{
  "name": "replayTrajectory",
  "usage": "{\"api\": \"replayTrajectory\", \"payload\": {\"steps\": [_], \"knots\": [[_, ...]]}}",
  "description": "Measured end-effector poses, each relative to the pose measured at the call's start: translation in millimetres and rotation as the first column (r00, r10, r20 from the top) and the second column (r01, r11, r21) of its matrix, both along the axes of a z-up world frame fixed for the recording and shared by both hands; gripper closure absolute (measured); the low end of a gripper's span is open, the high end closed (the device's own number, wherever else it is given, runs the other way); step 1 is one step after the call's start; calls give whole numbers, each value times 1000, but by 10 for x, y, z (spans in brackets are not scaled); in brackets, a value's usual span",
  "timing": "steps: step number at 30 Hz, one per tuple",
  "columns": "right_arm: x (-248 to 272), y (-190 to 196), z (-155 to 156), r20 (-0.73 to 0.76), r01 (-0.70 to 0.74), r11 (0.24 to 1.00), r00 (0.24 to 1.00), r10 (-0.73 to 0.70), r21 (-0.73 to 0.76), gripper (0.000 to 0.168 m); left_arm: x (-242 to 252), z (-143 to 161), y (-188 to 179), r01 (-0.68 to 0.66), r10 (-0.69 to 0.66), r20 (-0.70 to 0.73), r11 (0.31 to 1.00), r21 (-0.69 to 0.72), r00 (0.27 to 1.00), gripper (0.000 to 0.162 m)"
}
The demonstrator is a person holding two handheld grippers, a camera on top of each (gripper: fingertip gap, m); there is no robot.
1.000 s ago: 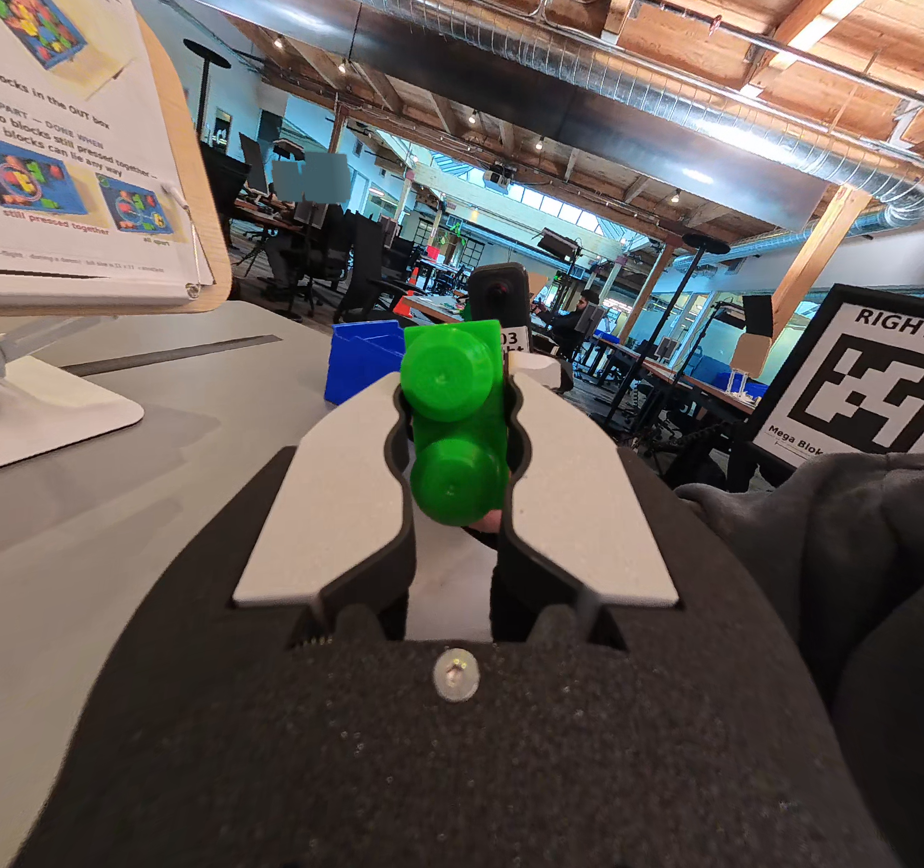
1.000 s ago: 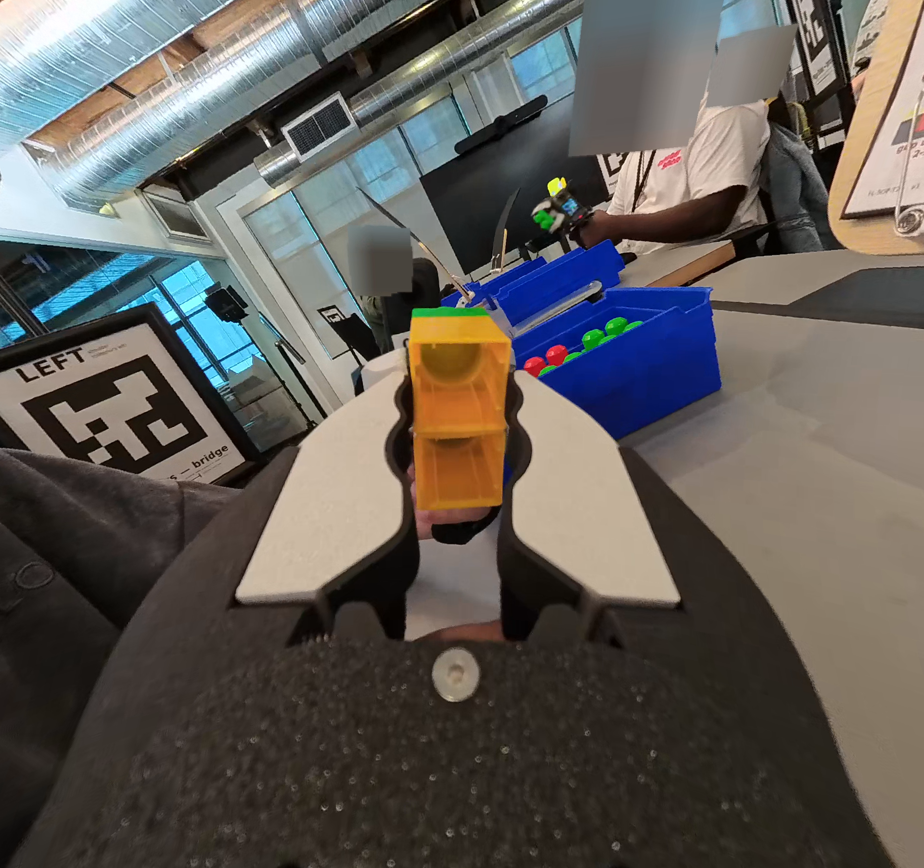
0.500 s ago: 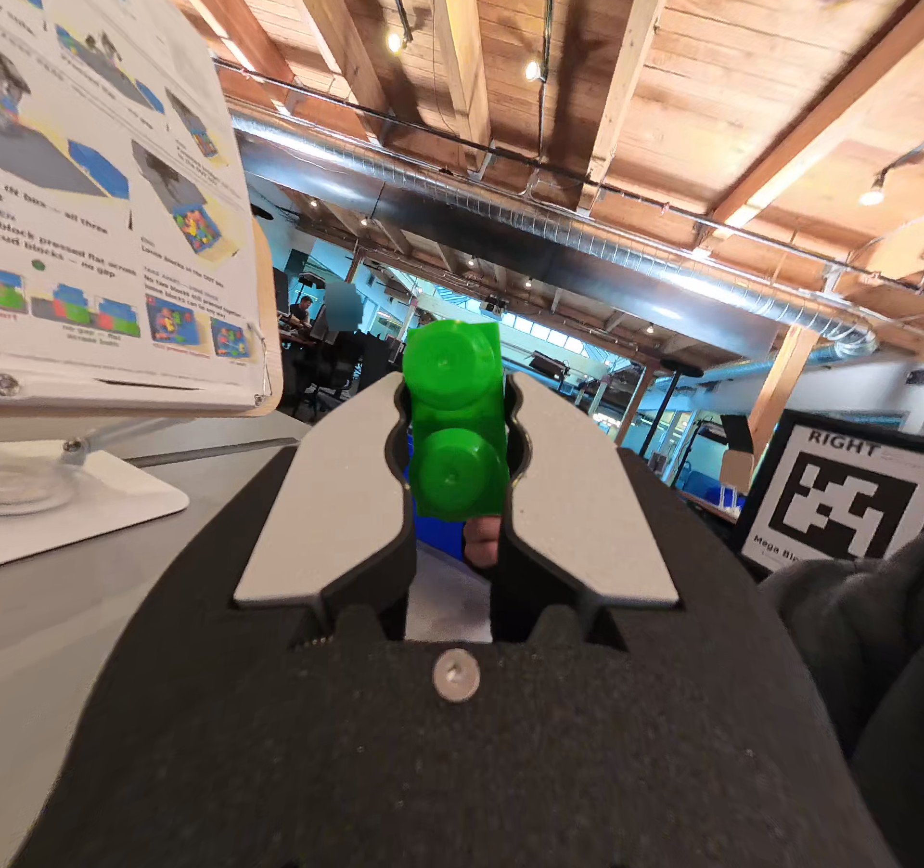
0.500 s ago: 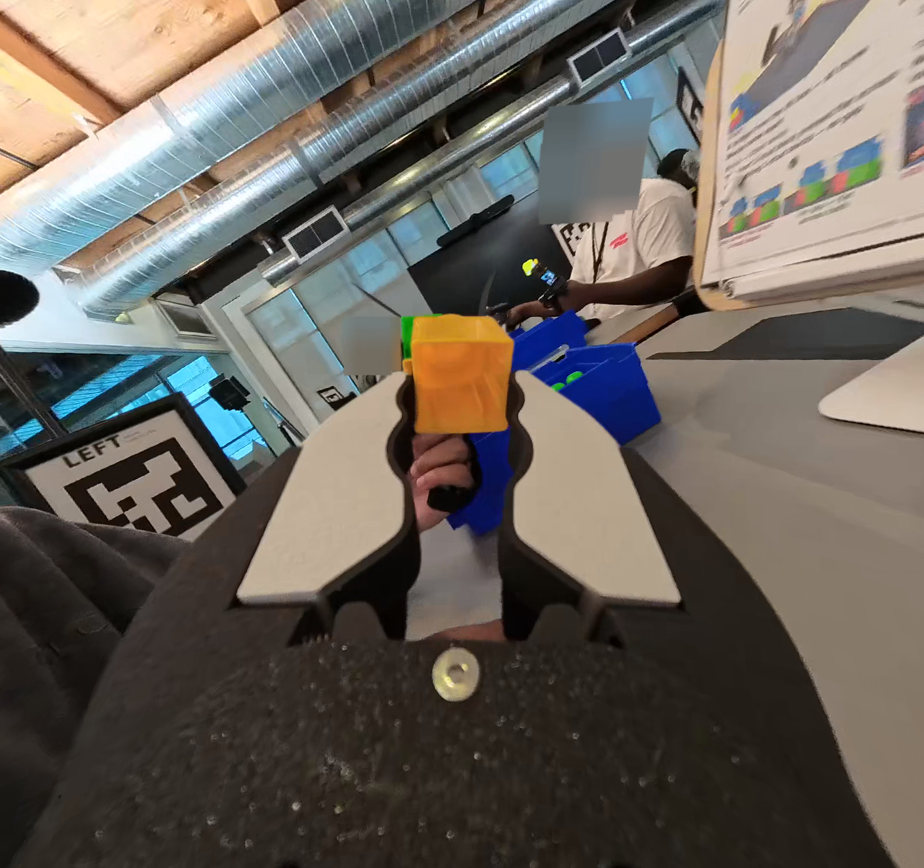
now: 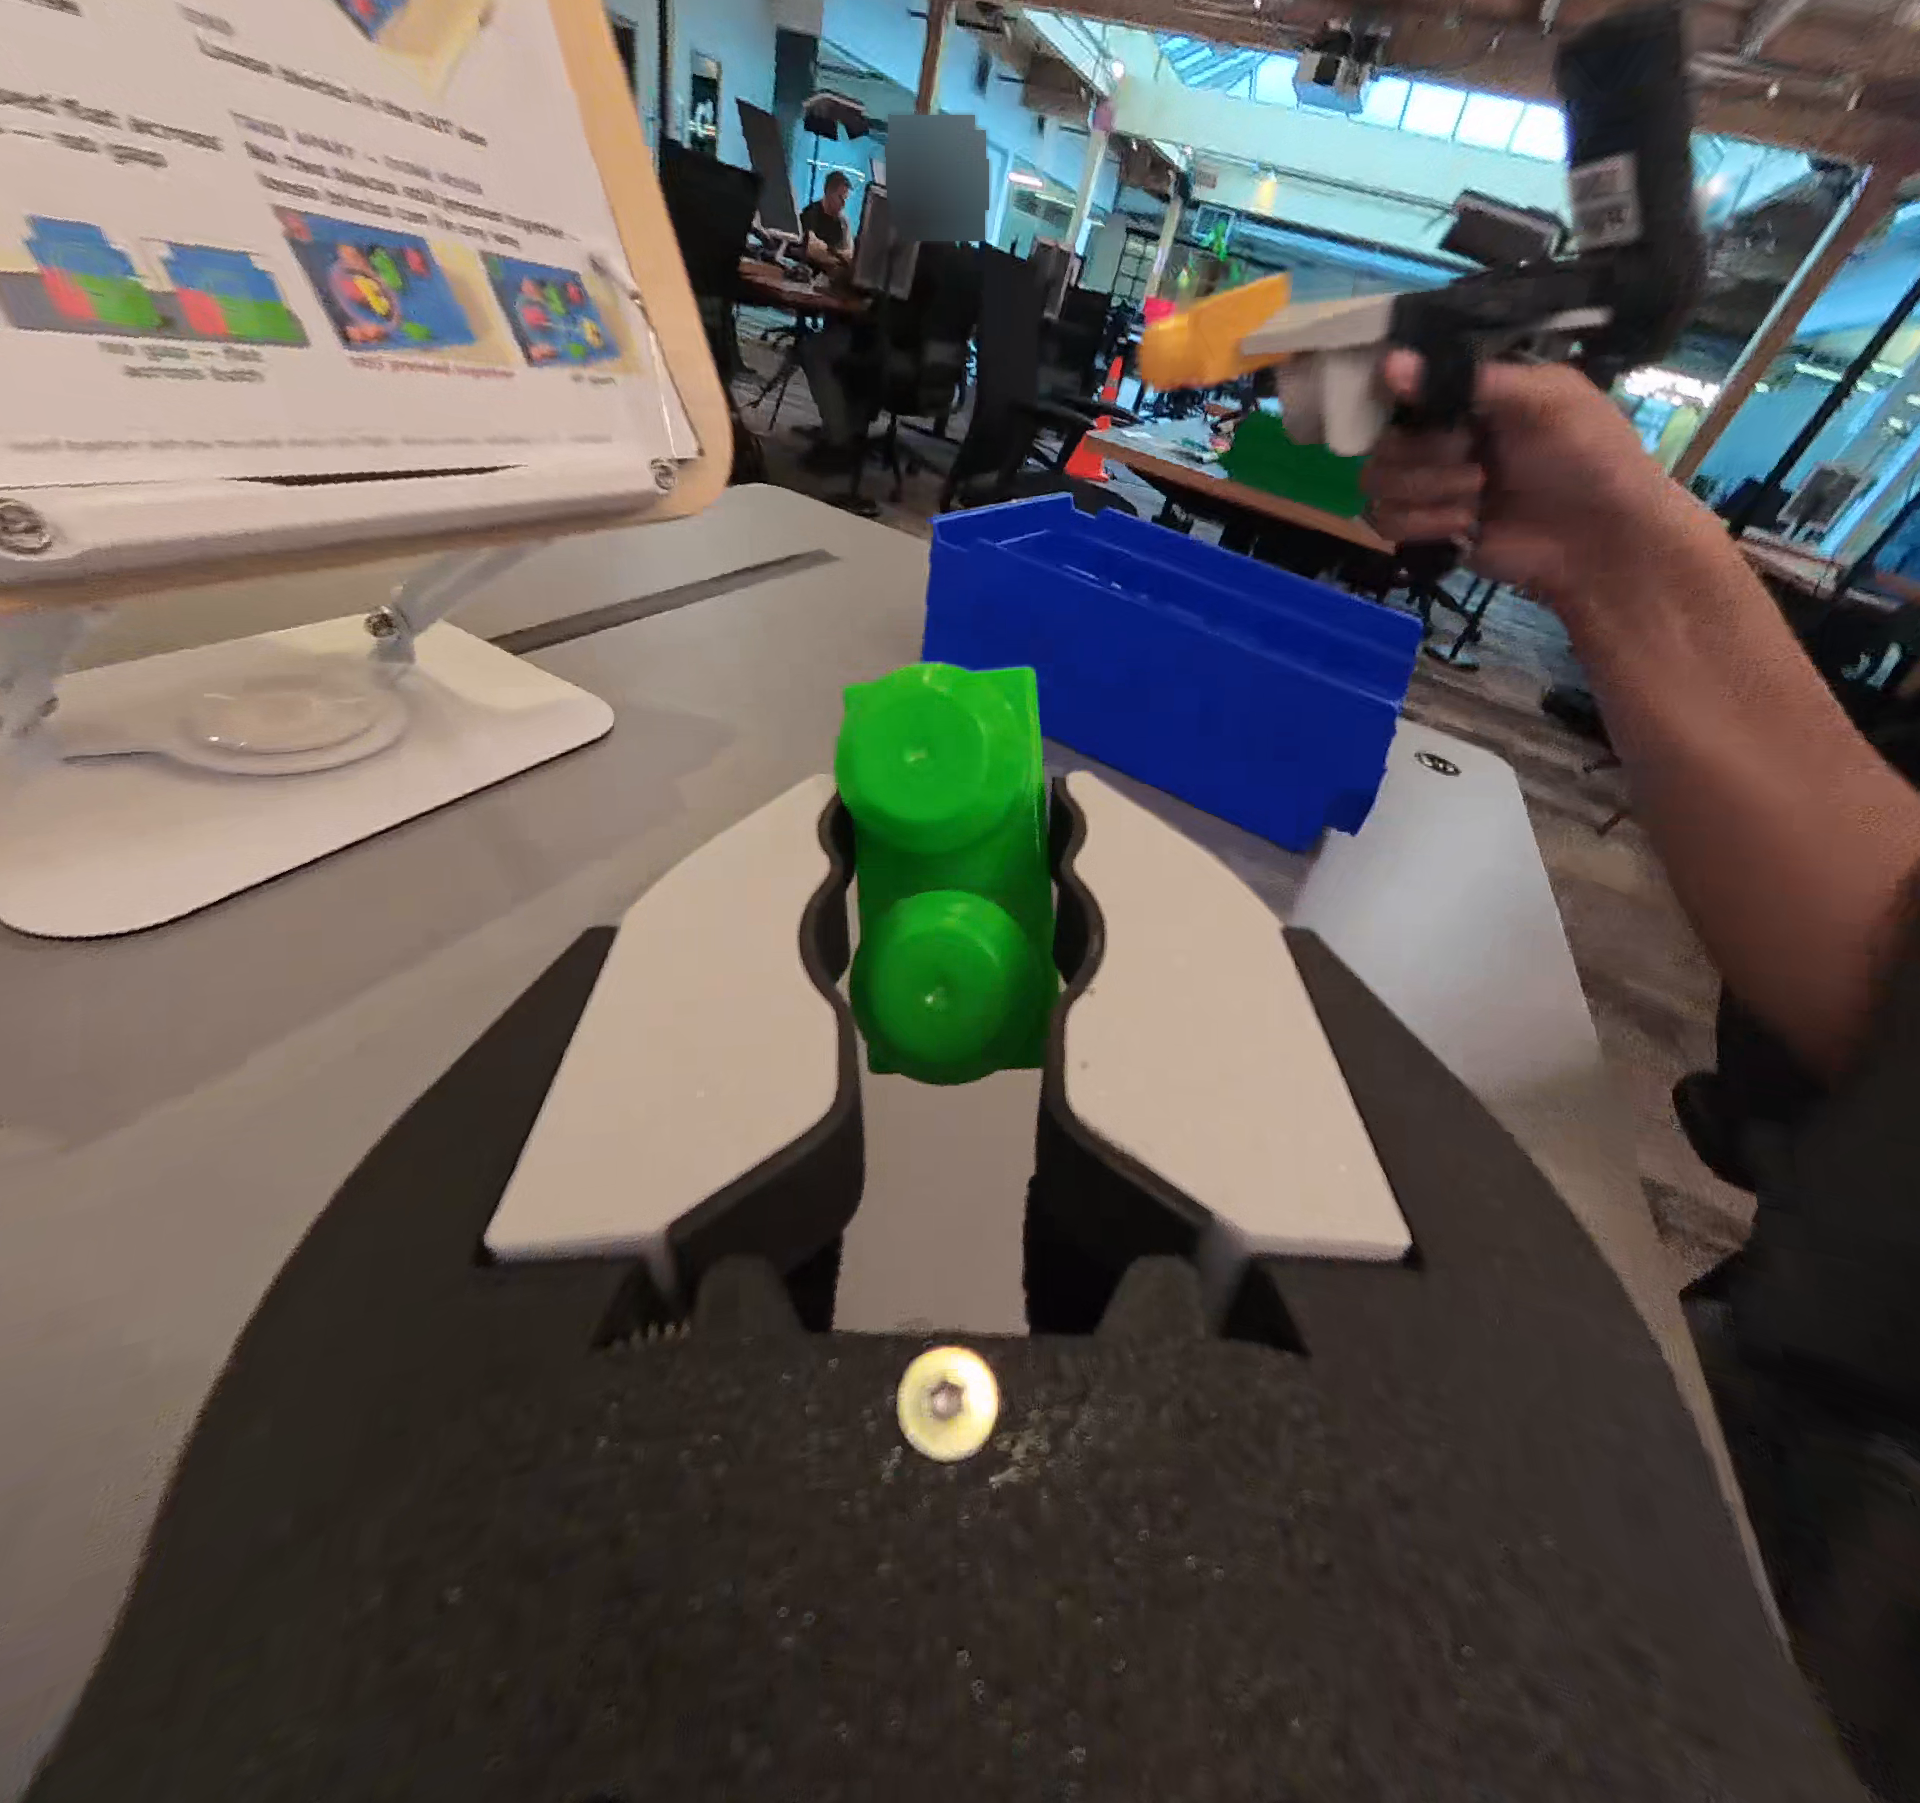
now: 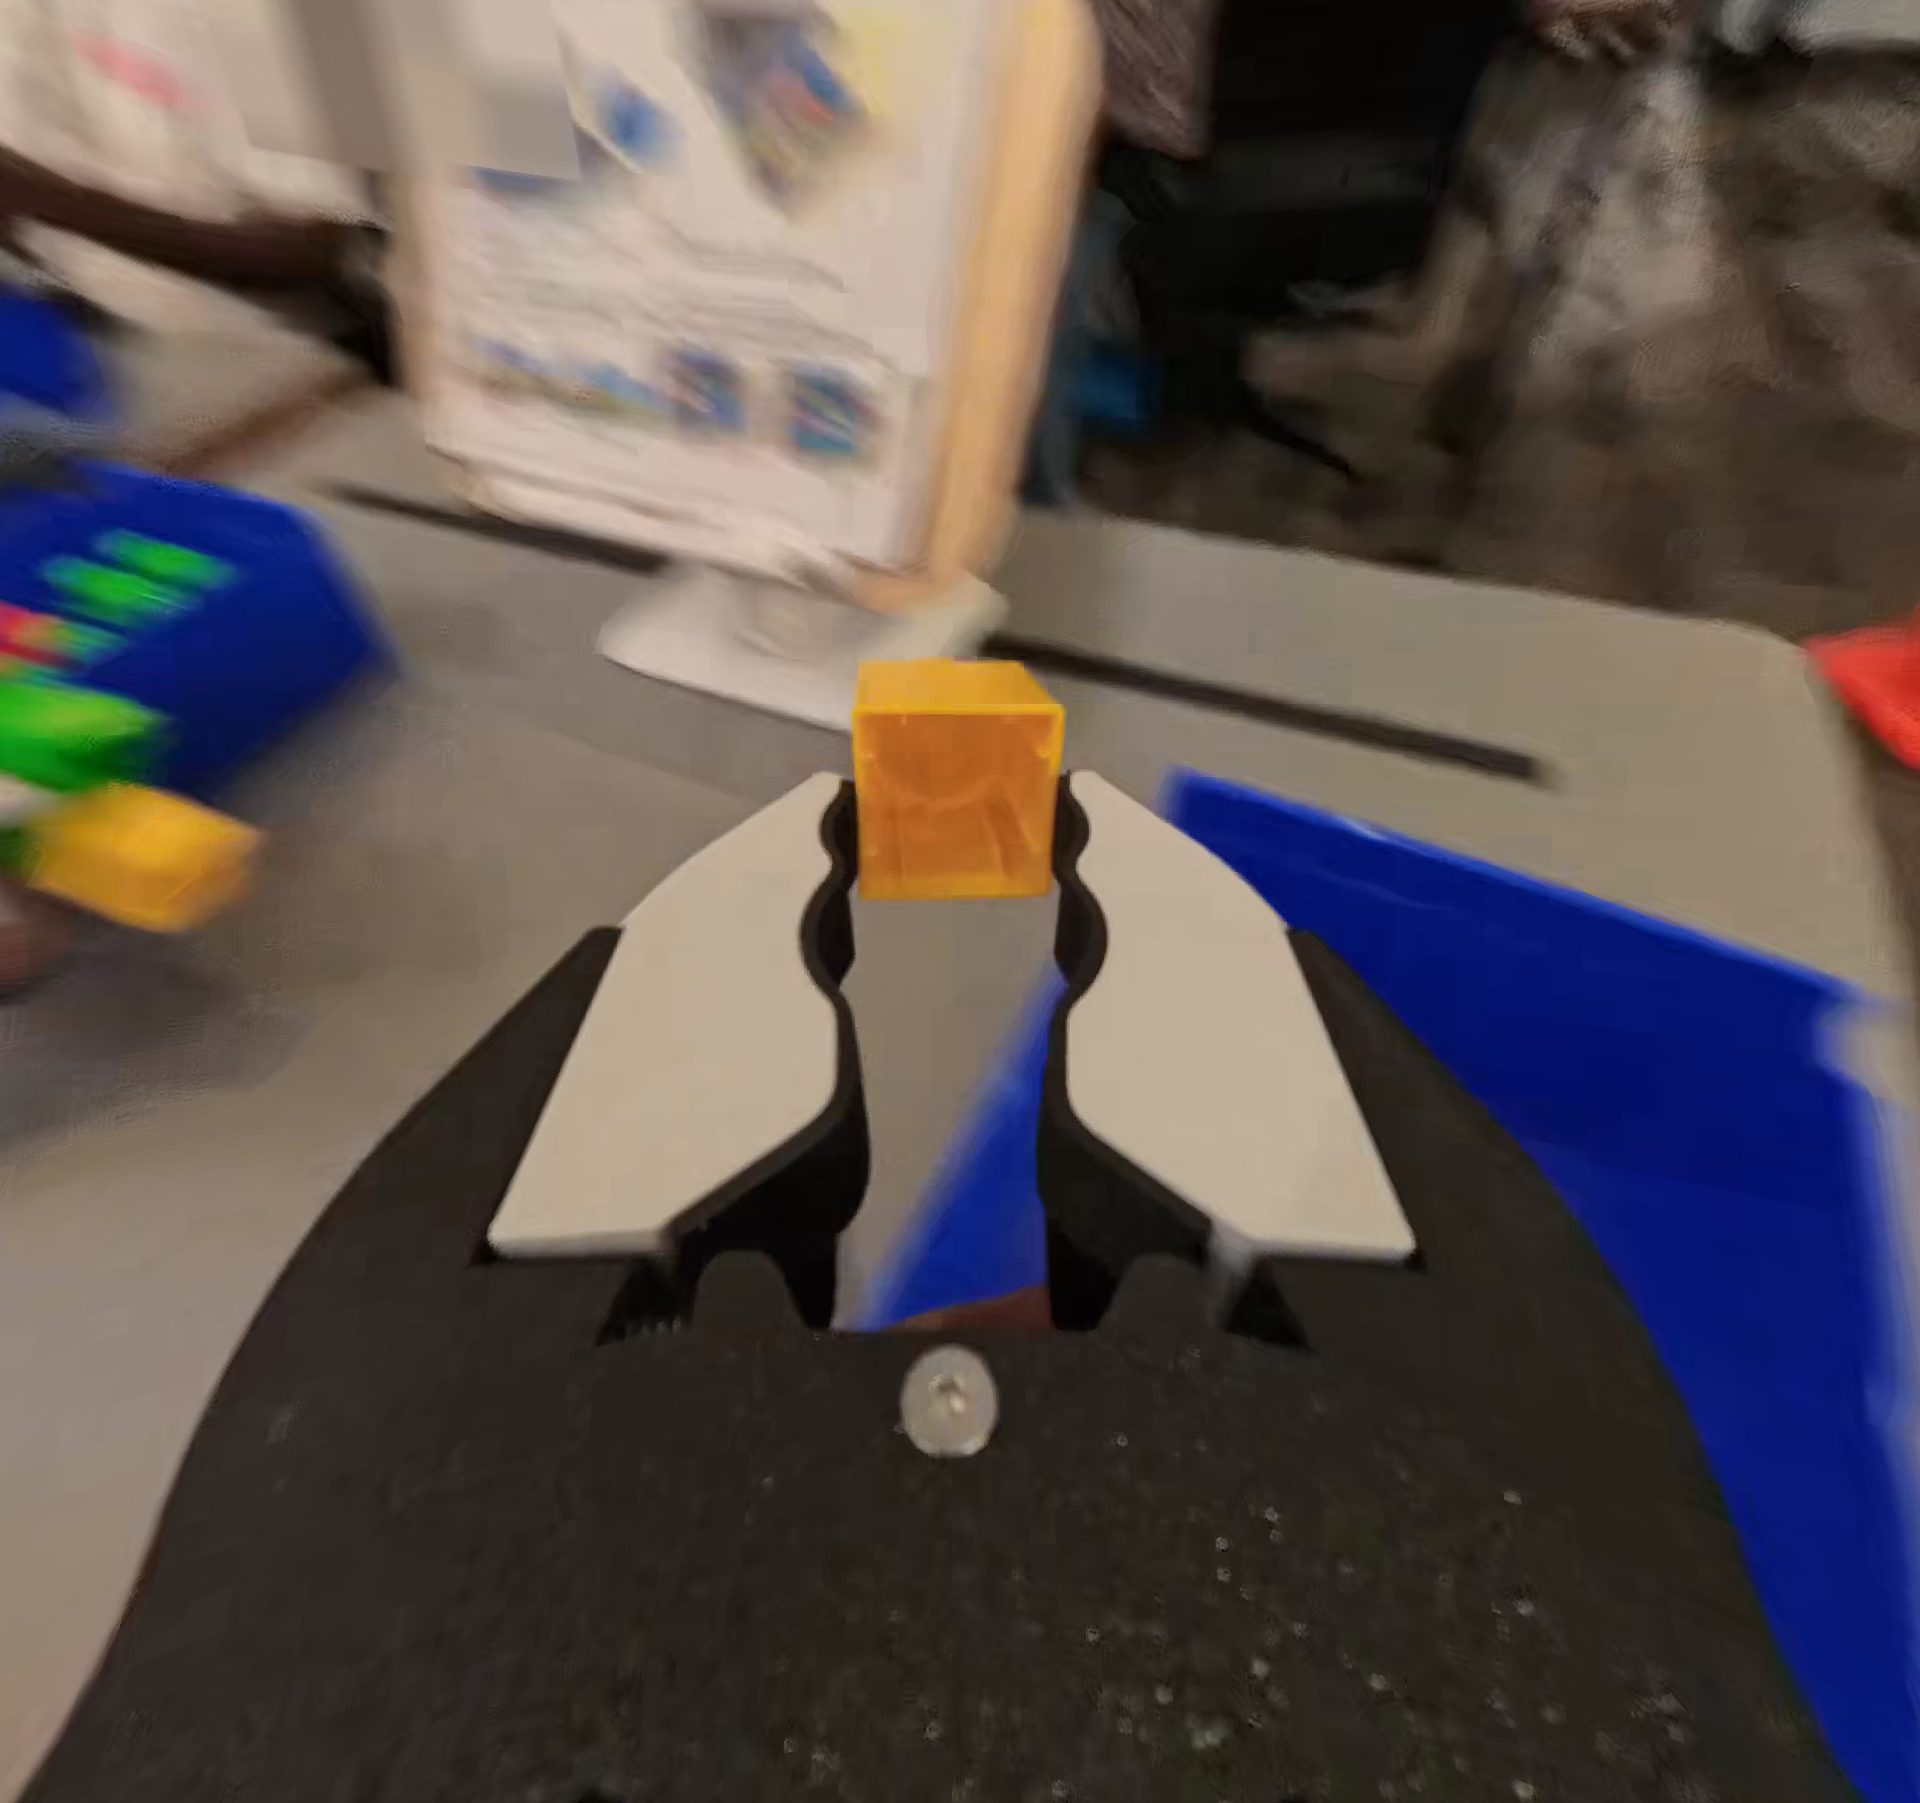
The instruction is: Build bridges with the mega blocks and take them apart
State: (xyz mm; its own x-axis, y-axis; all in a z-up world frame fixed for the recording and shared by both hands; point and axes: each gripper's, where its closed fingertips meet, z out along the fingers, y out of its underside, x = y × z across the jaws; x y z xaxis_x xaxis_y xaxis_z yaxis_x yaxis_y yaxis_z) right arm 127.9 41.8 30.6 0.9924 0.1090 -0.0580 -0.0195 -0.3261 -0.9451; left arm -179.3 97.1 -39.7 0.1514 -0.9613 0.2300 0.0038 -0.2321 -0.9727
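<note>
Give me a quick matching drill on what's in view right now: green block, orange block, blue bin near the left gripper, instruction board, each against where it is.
Things:
1. green block
2. orange block
3. blue bin
4. instruction board

Places:
A. propped on a white stand on the table
B. clamped in the right gripper, jaws closed on it
C. resting on the grey table, beyond the left gripper
D. clamped in the left gripper

Pairs: 1-D, 2-B, 3-C, 4-A

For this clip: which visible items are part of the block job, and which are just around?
Job items:
- green block, in left gripper
- orange block, in right gripper
- blue bin
- second blue bin with blocks

Bystanders:
- instruction sheet on stand
- grey table
- office chairs
</note>
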Motion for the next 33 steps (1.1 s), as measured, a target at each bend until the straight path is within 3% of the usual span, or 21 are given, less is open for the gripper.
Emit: {"api": "replayTrajectory", "payload": {"steps": [3, 7, 11, 19, 21, 23, 25, 29, 31, 33], "knots": [[943, 13, -742, 163, 244, 923, 966, -202, -298, 133, 68, -17, -68, 29, -29, -3, 999, 16, 1000, 127], [1474, 84, -1481, 221, 379, 826, 924, -312, -418, 132, 80, -4, -15, -17, 17, -5, 999, 44, 1000, 127], [1699, 72, -1710, 335, 493, 776, 863, -378, -392, 132, 107, -108, -15, -38, 48, -85, 993, 116, 995, 127], [1665, -117, -2172, 224, 474, 696, 878, -424, -540, 132, 124, -139, -32, -25, 40, -114, 991, 129, 993, 127], [1636, -108, -2153, 179, 463, 705, 879, -441, -538, 131, 120, -141, -26, -23, 36, -111, 993, 117, 993, 127], [1539, -129, -2151, 135, 429, 699, 890, -436, -572, 109, 121, -149, -25, -18, 29, -111, 995, 103, 993, 127], [1382, -155, -2050, 95, 391, 717, 904, -416, -577, 104, 118, -155, -24, -14, 26, -115, 995, 100, 993, 127], [1008, -193, -1274, 71, 403, 851, 912, -404, -336, 107, 90, -174, -5, -7, 22, -141, 995, 103, 990, 127], [589, -168, -811, 10, 307, 936, 951, -310, -170, 112, 68, -173, 17, -11, 26, -150, 995, 101, 988, 127], [-4, -110, -557, -75, 117, 990, 990, -123, -83, 112, 50, -155, 28, -12, 25, -148, 996, 91, 989, 127]]}}
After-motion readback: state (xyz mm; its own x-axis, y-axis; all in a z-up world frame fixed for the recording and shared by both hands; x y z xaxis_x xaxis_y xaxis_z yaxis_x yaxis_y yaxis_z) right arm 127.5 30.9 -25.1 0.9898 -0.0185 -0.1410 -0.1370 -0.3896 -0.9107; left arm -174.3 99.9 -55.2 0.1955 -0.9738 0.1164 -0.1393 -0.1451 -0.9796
